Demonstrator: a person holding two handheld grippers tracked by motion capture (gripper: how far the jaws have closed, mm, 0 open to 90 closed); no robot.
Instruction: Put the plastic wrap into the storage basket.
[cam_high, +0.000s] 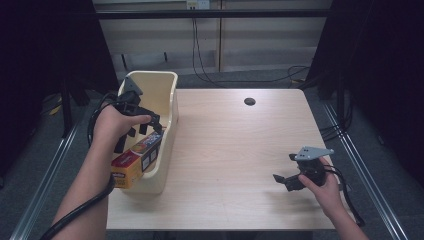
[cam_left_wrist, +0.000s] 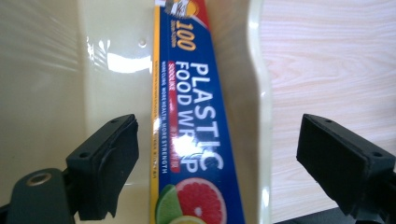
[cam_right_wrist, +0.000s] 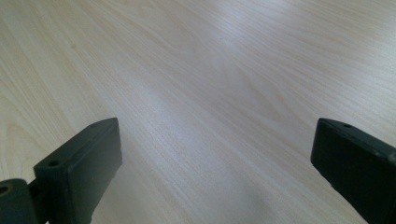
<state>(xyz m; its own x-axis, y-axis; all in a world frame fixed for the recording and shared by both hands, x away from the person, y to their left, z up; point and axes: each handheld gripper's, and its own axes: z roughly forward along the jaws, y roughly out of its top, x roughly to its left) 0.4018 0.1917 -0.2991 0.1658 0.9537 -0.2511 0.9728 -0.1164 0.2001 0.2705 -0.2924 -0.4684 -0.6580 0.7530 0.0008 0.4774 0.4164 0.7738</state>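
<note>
While a long box of plastic food wrap (cam_left_wrist: 196, 126) lies slanted inside a cream plastic bin (cam_high: 167, 100) at the left edge of the tabletop (cam_high: 235, 150), its near end jutting over the bin's front rim, the person's left gripper (cam_high: 145, 125) hovers directly above it. Seen from the left gripper view, the fingers (cam_left_wrist: 105, 163) stand released and spread wide, one inside the bin and the other out past the bin's wall, over the wood; neither touches the box. At the right side of the tabletop, well apart from the bin, the right gripper (cam_high: 285, 181) rests low in the person's hand, its fingers (cam_right_wrist: 79, 163) likewise released, with bare wood between them. Judging by the scene, the box is already lodged in the bin though not lying flat, and what may remain is either settling it fully inside or closing on it to lift it out; which one, the pictures cannot say.
</note>
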